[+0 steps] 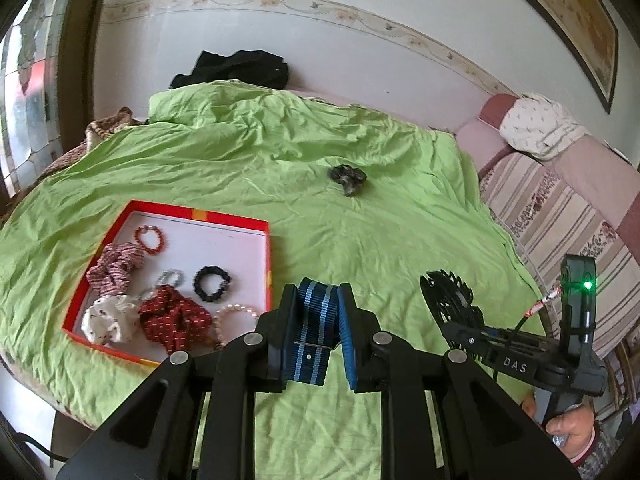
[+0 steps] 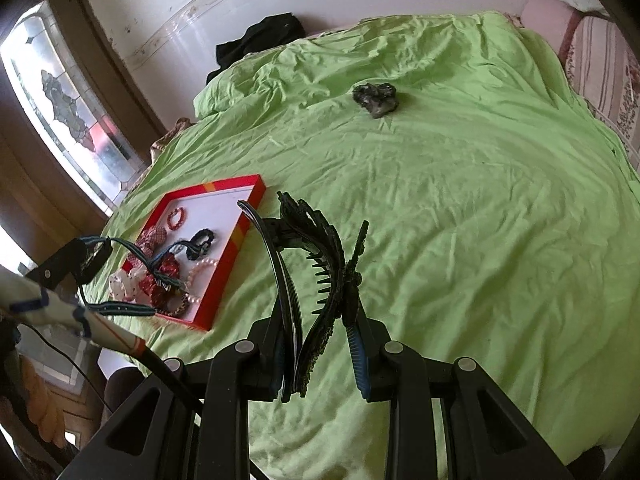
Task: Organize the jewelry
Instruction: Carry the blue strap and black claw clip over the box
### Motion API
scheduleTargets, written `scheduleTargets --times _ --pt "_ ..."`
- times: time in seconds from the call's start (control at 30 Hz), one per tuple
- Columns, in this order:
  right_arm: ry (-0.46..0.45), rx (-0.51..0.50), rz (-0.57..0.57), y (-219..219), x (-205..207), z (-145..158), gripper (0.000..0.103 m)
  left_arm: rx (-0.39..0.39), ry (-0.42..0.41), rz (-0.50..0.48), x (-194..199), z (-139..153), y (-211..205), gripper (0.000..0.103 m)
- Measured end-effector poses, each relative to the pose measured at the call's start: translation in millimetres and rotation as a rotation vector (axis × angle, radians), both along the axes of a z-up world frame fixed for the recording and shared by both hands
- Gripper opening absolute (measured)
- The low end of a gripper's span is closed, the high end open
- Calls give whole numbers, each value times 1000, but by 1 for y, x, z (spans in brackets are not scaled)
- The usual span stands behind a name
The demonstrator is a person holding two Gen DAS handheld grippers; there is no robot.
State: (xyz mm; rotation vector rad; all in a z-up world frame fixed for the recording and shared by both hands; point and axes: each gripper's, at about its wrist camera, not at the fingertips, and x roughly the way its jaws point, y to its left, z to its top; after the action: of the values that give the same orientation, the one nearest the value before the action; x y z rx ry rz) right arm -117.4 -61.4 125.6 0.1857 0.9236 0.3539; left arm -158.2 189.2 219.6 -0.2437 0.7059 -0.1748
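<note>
The left tool [image 1: 316, 332] is closed down on a blue striped strap [image 1: 312, 332], the band pinched flat between its 2 pads and standing upright in the left wrist view; from the right wrist view the strap's loose ends trail down over the near corner of the red tray [image 1: 168, 208]. The right tool [image 2: 320, 320] is clamped on a black toothed hair clip [image 2: 324, 264], which stands up between its fingers above the green bedsheet [image 1: 360, 240], just to the right of the tray. The tray rests on the sheet at the left side of the bed and holds a red bead bracelet [image 1: 151, 237], a pink patterned scrunchie [image 1: 114, 266], a white scrunchie [image 1: 105, 317], a dark red scrunchie [image 1: 172, 316], a black scrunchie [image 1: 212, 283] and a pearl bracelet [image 1: 240, 312]. Well apart from the tray, farther up the bed, a grey scrunchie [image 1: 347, 178] lies alone on the sheet. A black garment [image 1: 236, 68] lies bunched at the head of the bed against the wall.
</note>
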Motion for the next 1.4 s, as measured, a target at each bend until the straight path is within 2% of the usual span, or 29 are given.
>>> scheduleTargets --times 0.33,0.67,1.4 --pt "-7 -32 47 26 -5 2 29 -20 30 104 -2 -5 40 19" --pt "3 -32 97 46 0 -3 29 -31 50 161 3 -13 56 19" --pt "6 -105 165 80 18 -3 29 44 51 164 28 -18 58 19"
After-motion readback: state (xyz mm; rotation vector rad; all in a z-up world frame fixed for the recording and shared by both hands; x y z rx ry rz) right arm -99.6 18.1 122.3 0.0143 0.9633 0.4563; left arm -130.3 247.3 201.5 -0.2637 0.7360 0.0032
